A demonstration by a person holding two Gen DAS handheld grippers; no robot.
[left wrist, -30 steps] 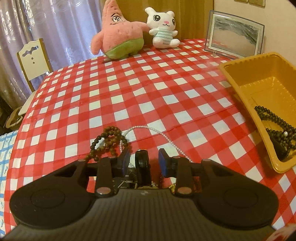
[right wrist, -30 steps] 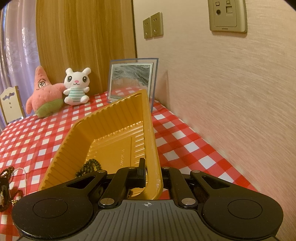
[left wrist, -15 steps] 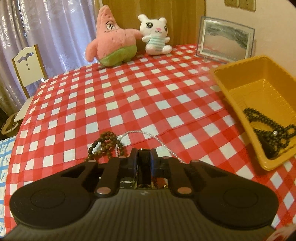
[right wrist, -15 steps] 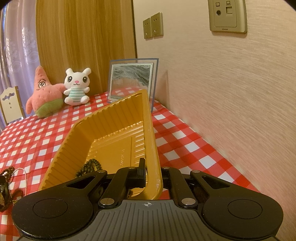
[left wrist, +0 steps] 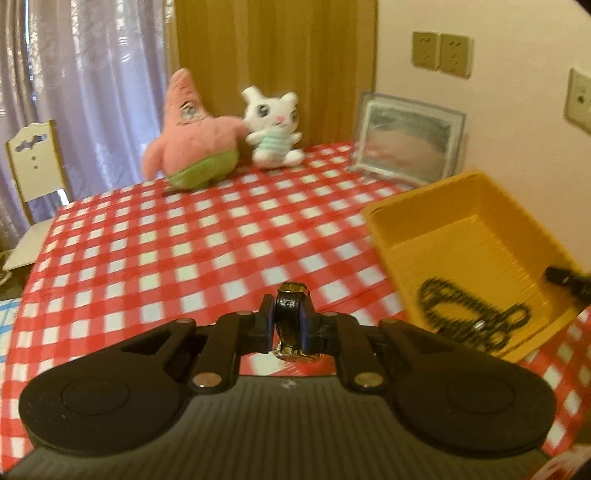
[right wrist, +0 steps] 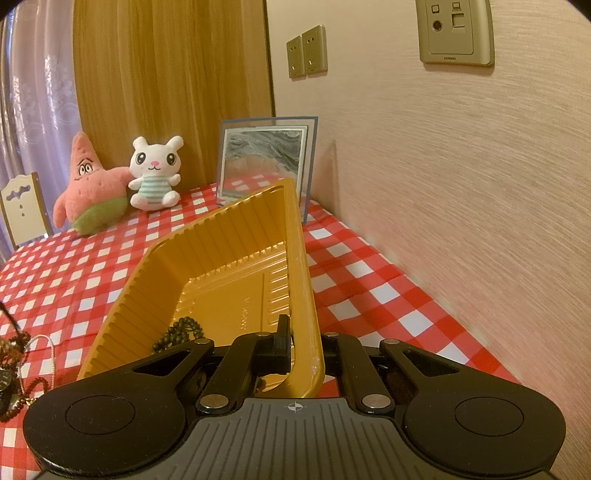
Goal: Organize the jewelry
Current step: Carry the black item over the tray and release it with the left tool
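Your left tongs (left wrist: 290, 326) are clamped on a black-strapped, gold-cased wristwatch (left wrist: 291, 317), strap upright, above the red-checked tabletop (left wrist: 184, 236). The ribbed yellow plastic tray (left wrist: 461, 236) lies at two o'clock, holding a dark bead necklace (left wrist: 465, 310). Your right tongs (right wrist: 304, 347) pinch its rim. The wall socket (right wrist: 456, 31) reads SIEMENS.

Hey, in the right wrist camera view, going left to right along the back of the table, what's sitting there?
Cream wooden chair back → pink star-shaped plush toy → white bunny plush in a striped shirt → framed sand-art picture, leaning by the wall.
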